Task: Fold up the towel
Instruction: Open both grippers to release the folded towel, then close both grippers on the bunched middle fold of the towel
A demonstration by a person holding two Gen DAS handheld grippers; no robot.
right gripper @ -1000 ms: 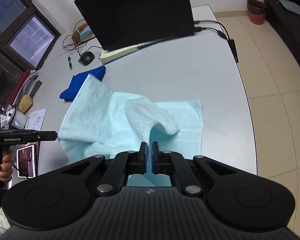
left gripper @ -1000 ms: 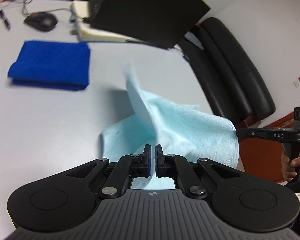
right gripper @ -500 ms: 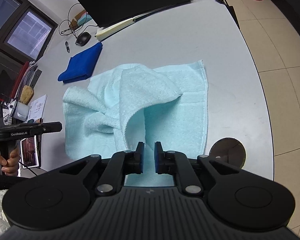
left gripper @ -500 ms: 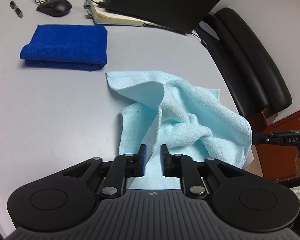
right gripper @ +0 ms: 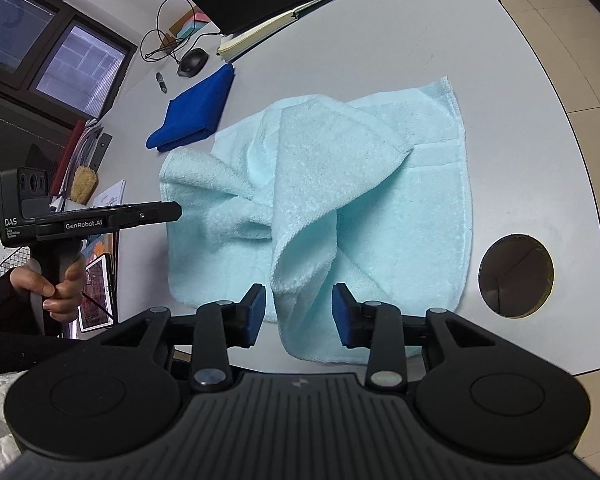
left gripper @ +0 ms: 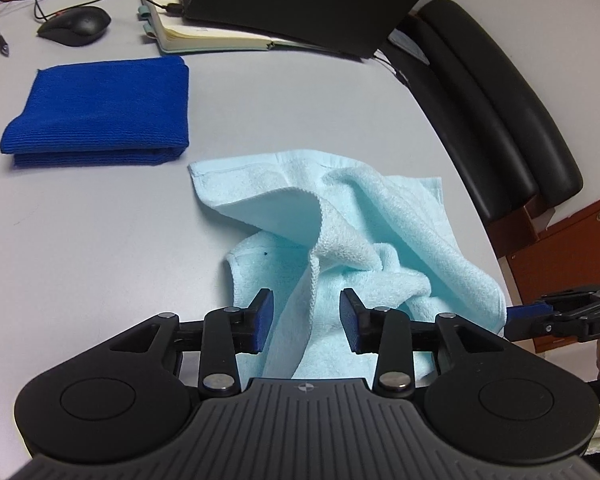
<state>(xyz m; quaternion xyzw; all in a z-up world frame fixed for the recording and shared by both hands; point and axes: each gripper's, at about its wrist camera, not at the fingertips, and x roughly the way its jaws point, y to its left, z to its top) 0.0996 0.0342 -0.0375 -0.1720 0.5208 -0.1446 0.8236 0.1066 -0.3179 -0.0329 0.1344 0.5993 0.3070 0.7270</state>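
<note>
The light-blue terry towel [left gripper: 380, 240] lies rumpled on the pale grey surface [left gripper: 100, 240], centre frame. Both tongs — left [left gripper: 306, 320], right [right gripper: 298, 312] — gape empty, each straddling a raised fold at the towel's near edge, about equally close.

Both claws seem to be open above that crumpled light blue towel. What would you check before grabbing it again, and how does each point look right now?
1. Left gripper open: ok, jaws wide apart.
2. Right gripper open: ok, nothing held.
3. Light blue towel lying flat: not ok, its middle is bunched into raised folds.
4. A towel edge within reach: ok, a hemmed fold runs between the left jaws.
5. Fold area free: ok, the folded dark blue cloth lies apart from the towel.
6. Towel fully on the table: cannot tell, the near edge is hidden behind the grippers.
</note>
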